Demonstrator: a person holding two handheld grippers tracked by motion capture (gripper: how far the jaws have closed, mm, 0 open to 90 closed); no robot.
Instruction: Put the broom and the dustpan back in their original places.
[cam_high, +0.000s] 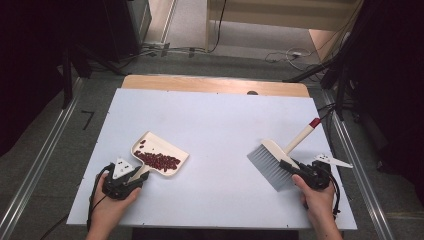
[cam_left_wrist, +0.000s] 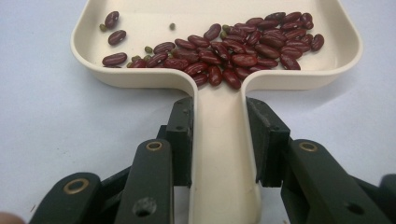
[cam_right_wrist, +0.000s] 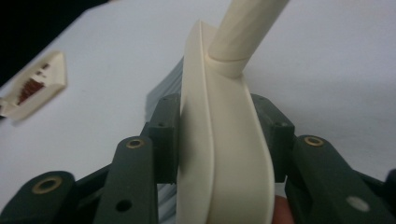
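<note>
Left gripper (cam_left_wrist: 219, 140): pinching the handle of the dustpan (cam_left_wrist: 219, 84) with beans (cam_left_wrist: 243, 46).
Right gripper (cam_right_wrist: 219, 135): jaws around the brush (cam_right_wrist: 224, 140) head, grip unclear.

Table (cam_high: 215, 120) has a white top w/ a strip of bare wood (cam_high: 215, 85) along the far edge. Floor (cam_high: 45, 155) is grey carpet, metal rails (cam_high: 40, 165) running down both sides. Cables (cam_high: 290, 55) lie loose on the floor behind the table. Pale wood furniture (cam_high: 280, 20) at the back, dark stands (cam_high: 345, 70) left & right. Corners are pretty dark, light falls mostly on the tabletop.
</note>
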